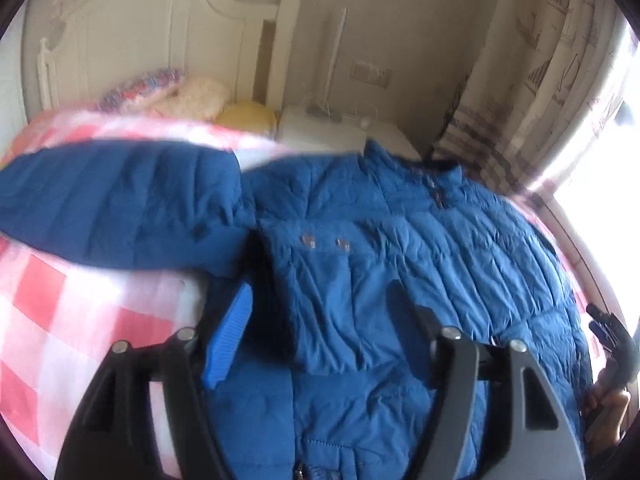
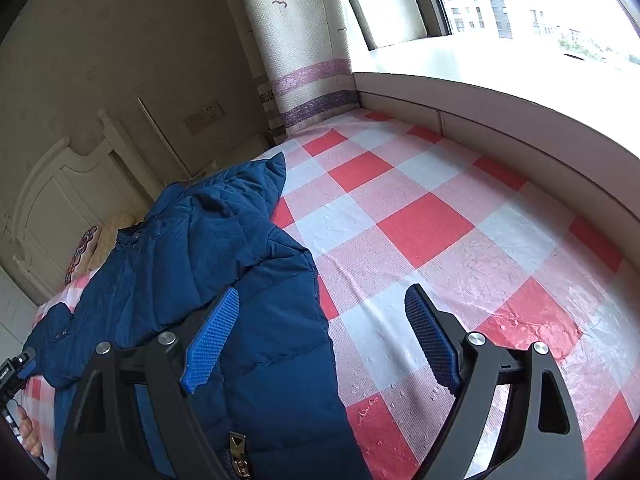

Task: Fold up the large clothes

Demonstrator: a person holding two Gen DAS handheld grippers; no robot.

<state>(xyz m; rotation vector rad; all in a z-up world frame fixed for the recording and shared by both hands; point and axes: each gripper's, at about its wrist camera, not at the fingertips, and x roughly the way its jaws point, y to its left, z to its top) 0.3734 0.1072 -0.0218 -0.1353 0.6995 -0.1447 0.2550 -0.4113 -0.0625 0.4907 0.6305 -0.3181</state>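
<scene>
A blue quilted puffer jacket (image 1: pixel 400 248) lies front up on a bed with a red, pink and white checked sheet (image 1: pixel 52 320). One sleeve (image 1: pixel 112 204) stretches out to the left. My left gripper (image 1: pixel 320 316) is open low over the jacket's front; its blue left pad (image 1: pixel 230 336) shows, its right finger is dark against the fabric. In the right wrist view the jacket (image 2: pixel 208 248) fills the left half. My right gripper (image 2: pixel 320 340) is open above the jacket's right edge and the sheet (image 2: pixel 424 224), holding nothing.
A white headboard (image 1: pixel 120 36), pillows (image 1: pixel 192 96) and a white bedside unit (image 1: pixel 320 128) stand beyond the jacket. A patterned curtain (image 1: pixel 540 80) hangs at the right. A window ledge (image 2: pixel 500 96) borders the bed's far side. The other gripper shows at the edge (image 1: pixel 612 344).
</scene>
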